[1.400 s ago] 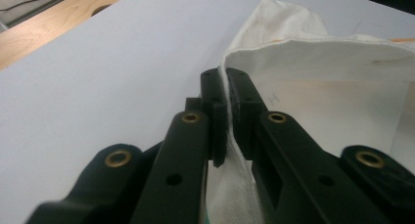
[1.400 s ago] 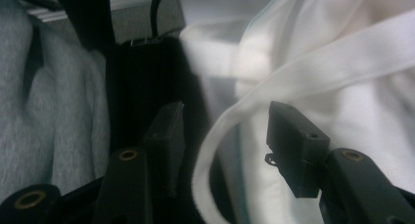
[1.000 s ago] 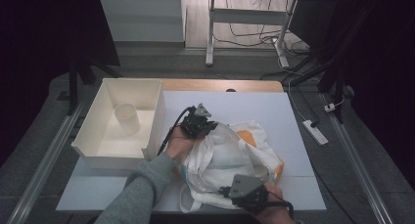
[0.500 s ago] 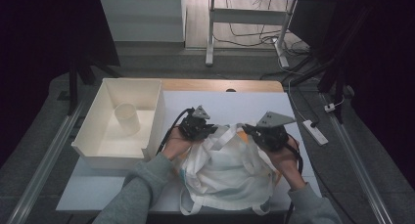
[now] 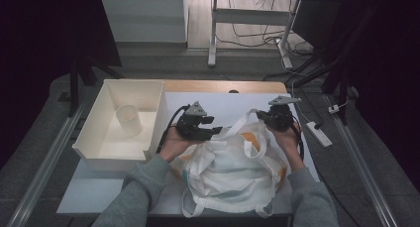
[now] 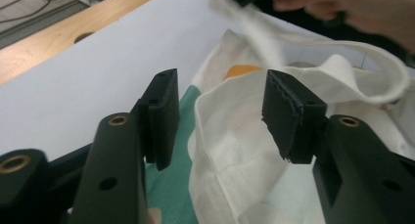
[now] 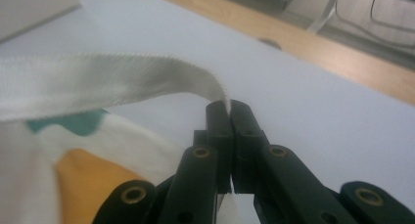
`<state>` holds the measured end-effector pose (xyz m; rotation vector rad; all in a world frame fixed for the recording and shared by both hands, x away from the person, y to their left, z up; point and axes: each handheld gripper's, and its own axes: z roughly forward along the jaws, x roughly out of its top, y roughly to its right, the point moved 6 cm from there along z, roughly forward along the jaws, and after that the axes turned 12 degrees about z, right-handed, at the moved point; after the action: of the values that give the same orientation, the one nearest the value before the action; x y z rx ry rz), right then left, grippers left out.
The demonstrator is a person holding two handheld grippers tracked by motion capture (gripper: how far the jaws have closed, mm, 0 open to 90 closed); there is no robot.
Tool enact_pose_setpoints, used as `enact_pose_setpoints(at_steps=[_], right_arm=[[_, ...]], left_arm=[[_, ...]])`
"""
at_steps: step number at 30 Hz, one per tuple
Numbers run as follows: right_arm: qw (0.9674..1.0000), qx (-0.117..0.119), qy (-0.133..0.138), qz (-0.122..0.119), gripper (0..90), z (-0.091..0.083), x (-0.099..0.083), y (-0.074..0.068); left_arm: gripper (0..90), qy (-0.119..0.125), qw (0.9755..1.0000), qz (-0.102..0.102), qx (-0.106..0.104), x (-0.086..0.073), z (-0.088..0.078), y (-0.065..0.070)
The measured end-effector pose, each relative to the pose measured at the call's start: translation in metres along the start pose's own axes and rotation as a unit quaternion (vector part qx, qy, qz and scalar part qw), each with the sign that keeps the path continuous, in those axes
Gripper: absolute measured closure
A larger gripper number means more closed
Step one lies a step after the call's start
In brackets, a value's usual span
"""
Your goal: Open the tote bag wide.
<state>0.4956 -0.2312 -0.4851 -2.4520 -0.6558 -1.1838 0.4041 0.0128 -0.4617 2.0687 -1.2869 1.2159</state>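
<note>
Right gripper [image 5: 274,119] has swung from the near edge of the table [image 5: 218,104] up to its far right, dragging a strap [image 5: 247,122] of the white tote bag [image 5: 233,170] with it; left gripper [image 5: 202,131] has barely shifted but its jaws have just been opening. Right jaws clenched on the strap's end — in the right gripper view the webbing [image 7: 112,82] runs off to the left from between the closed tips [image 7: 229,111]. Left jaws released: in the left gripper view the bag's rim [image 6: 220,94] stands between the two pads [image 6: 288,114] with neither pressing on it. Bag lies crumpled mid-table, between both hands, near the front edge; orange and teal print shows under the white cloth. Strap's long axis runs roughly across the table, from the right gripper toward the left one, arching over the bag mouth. Left hand is nearer the mouth's free rim, which sits just ahead of its open jaws — likely the next thing to pinch. White bin [image 5: 126,119] with a cup [image 5: 130,119] inside stands left, apart from the bag
</note>
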Motion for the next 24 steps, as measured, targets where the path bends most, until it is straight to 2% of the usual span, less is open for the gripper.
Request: enact_pose_setpoints(at_steps=[2, 4, 7, 8, 10, 12, 14, 16, 20, 24], right_arm=[[0.9998, -0.012, -0.015, 0.002, 88.1, 0.01, -0.006, 0.01], [0.9995, -0.011, -0.025, 0.015, 88.0, 0.017, -0.013, 0.019], [0.9991, -0.014, -0.034, 0.021, 85.9, 0.023, -0.019, 0.029], [0.999, -0.012, -0.038, 0.02, 82.5, 0.024, -0.021, 0.03], [0.9989, -0.012, -0.046, 0.004, 67.6, 0.024, -0.024, 0.028], [0.9993, -0.023, -0.029, 0.0, 57.2, 0.016, -0.018, 0.026], [0.9998, -0.006, -0.007, 0.015, 48.3, 0.0, -0.008, 0.021], [0.9998, 0.005, 0.012, 0.016, 44.8, -0.017, 0.0, 0.013], [0.9991, 0.034, 0.025, -0.001, 41.2, -0.043, 0.007, -0.01], [0.9978, 0.057, 0.02, -0.027, 40.6, -0.055, 0.005, -0.04]], left_arm=[[45.8, 0.004, 1.0, 0.003, 0.003, 0.002, -0.005, 0.001], [45.4, 0.009, 0.9999, 0.006, 0.001, 0.004, -0.009, 0.002], [44.3, 0.01, 0.9999, 0.009, 0.0, 0.006, -0.012, 0.005], [43.9, 0.008, 0.9999, 0.011, 0.001, 0.006, -0.011, 0.006], [43.5, 0.004, 0.9999, 0.016, 0.0, 0.006, -0.01, 0.008], [43.4, 0.002, 0.9998, 0.019, -0.003, 0.007, -0.01, 0.01], [43.4, 0.001, 0.9997, 0.024, -0.006, 0.007, -0.009, 0.012], [43.3, 0.001, 0.9996, 0.026, -0.009, 0.007, -0.009, 0.013], [43.2, -0.004, 0.9994, 0.033, -0.013, 0.007, -0.007, 0.017], [43.6, -0.012, 0.9985, 0.047, -0.023, 0.008, -0.004, 0.022]])
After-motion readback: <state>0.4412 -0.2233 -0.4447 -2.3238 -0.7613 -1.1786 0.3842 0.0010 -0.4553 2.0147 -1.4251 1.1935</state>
